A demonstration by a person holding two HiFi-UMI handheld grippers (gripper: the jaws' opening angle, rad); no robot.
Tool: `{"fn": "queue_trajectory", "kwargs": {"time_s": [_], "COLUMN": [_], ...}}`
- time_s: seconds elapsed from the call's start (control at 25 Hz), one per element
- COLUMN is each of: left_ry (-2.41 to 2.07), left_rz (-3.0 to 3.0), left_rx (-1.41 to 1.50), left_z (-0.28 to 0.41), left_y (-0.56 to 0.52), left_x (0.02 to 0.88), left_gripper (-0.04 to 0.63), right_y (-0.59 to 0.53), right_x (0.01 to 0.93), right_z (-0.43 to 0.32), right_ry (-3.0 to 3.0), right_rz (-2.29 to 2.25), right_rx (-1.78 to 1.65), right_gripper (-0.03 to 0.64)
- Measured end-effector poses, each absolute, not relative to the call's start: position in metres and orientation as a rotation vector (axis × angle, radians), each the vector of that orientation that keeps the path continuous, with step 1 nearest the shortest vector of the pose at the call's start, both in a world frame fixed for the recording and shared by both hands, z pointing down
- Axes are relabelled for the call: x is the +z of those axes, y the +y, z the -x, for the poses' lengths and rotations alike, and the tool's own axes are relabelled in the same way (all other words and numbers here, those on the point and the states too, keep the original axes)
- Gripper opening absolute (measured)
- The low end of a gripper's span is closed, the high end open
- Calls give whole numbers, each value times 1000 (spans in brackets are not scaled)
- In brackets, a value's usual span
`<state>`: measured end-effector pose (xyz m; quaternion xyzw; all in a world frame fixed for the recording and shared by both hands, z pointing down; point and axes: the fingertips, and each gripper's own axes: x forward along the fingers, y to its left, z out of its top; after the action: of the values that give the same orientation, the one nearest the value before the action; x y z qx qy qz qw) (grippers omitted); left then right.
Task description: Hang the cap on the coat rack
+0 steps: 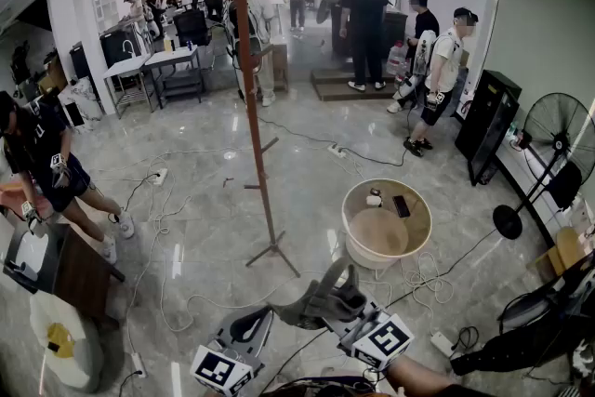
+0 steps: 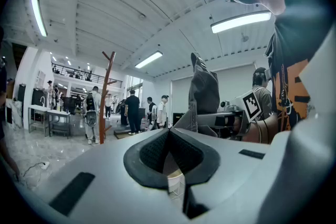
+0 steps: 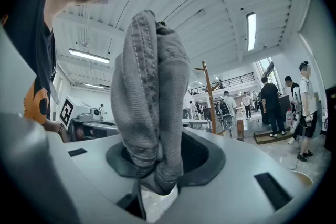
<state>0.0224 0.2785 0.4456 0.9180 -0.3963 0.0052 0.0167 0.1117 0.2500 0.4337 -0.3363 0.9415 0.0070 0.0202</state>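
My right gripper [image 3: 157, 165] is shut on the grey cap [image 3: 149, 92], whose folded fabric stands up out of the jaws. In the head view that gripper [image 1: 340, 306] and the cap [image 1: 314, 304] sit at the bottom centre, low in front of the person. My left gripper [image 1: 263, 319] is just to the cap's left. In its own view the left gripper [image 2: 168, 136] has its jaws together with nothing between them, and the cap [image 2: 203, 93] shows beside it. The tall brown wooden coat rack [image 1: 253, 107] stands on the floor a few steps ahead, also visible as the rack [image 2: 105, 97] and the rack [image 3: 210, 97].
A round beige tub [image 1: 356, 200] with a phone on its rim sits right of the rack's feet. Cables [image 1: 177, 293] trail over the glossy floor. A standing fan [image 1: 556, 137] is at far right, a dark low table [image 1: 74, 270] at left. A person [image 1: 46, 165] bends at left; several people stand behind.
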Motion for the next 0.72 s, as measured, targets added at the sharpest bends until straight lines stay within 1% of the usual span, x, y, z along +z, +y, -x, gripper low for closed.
{"fn": "queue_trajectory", "kwargs": {"time_s": [0.72], "left_ry": [-1199], "left_rz": [-2864], "left_rx": [-23], "left_z": [50], "left_y": [276], "left_x": [449], "left_gripper": [25], "right_y": [246], "right_x": [433], "right_z": [-37], "right_ry": [2919], "right_rz": [1085], "right_rx": [-3], "right_gripper": [172]}}
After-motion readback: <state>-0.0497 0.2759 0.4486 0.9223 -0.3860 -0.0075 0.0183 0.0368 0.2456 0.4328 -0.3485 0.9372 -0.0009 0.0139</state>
